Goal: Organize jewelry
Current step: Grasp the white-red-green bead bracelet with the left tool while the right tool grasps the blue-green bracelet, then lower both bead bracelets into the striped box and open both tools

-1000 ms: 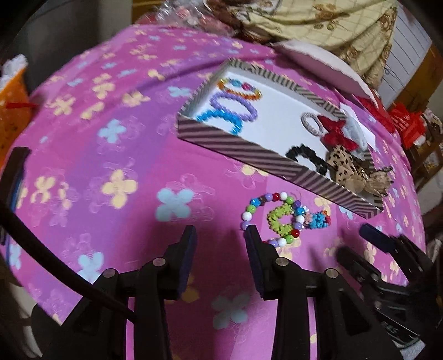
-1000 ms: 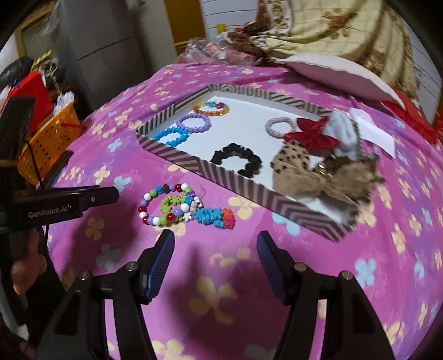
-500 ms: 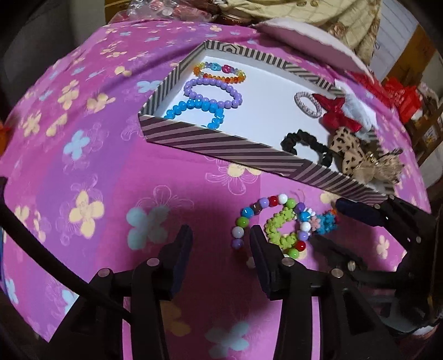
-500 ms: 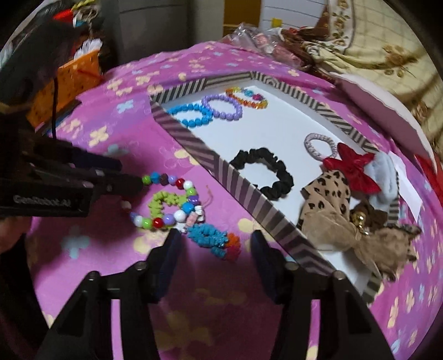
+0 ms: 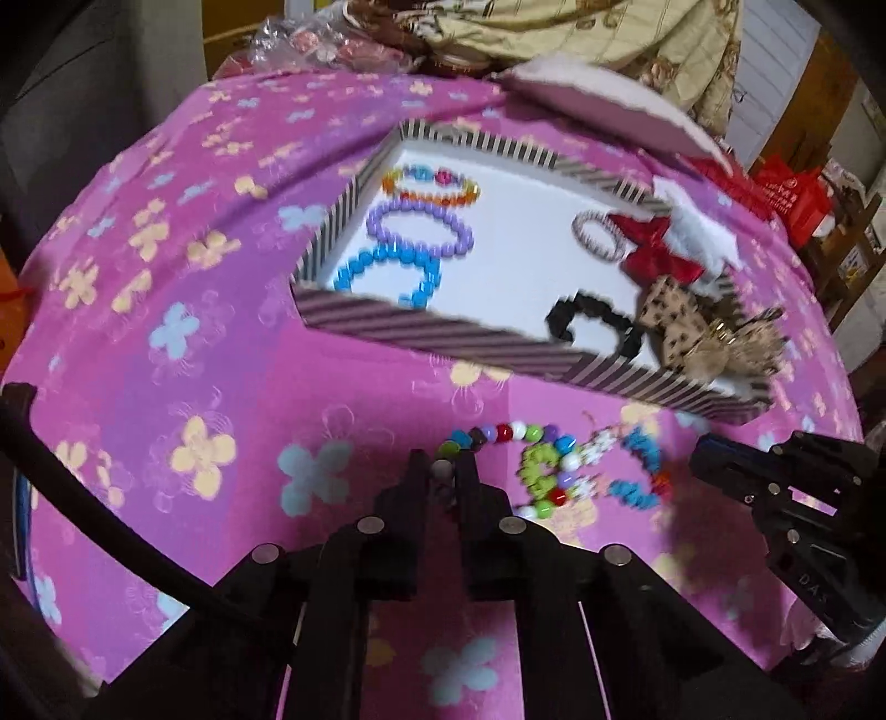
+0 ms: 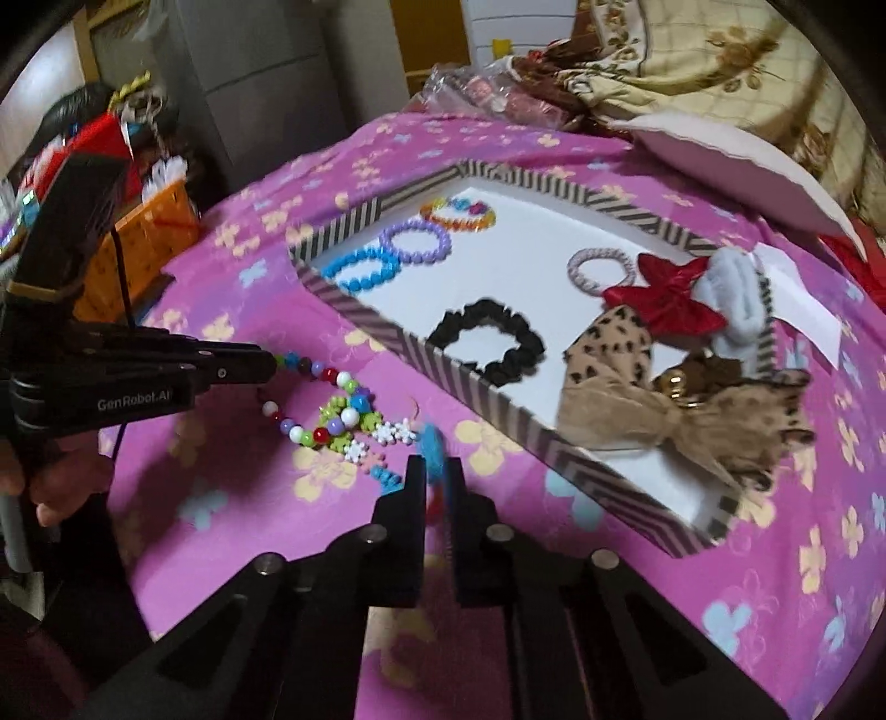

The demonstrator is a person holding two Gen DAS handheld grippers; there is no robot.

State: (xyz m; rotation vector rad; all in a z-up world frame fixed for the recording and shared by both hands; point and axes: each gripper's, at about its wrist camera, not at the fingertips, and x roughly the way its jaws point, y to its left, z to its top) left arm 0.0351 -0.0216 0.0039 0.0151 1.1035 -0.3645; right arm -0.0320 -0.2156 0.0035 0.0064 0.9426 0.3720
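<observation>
A striped box point(image 5: 443, 332) point(image 6: 387, 327) on the pink floral cloth holds several bead bracelets, hair ties and bows. In front of it lies a tangle of bracelets: a multicolour bead bracelet point(image 5: 509, 433) point(image 6: 310, 370), a green one point(image 5: 534, 468) point(image 6: 338, 412) and a blue snowflake one point(image 5: 637, 471) point(image 6: 387, 437). My left gripper point(image 5: 442, 471) point(image 6: 266, 363) is shut on the multicolour bead bracelet at its left end. My right gripper point(image 6: 437, 471) point(image 5: 700, 448) is shut on the blue snowflake bracelet at its right end.
An orange basket point(image 6: 138, 243) stands past the left edge of the cloth. A white pillow point(image 6: 731, 166) and a yellow blanket point(image 6: 692, 50) lie behind the box. Red bags point(image 5: 786, 194) sit at the far right.
Both grippers were open around the tangle; they have closed, the left on the multicolour bead bracelet, the right on the blue snowflake bracelet. The tangle is stretched out sideways.
</observation>
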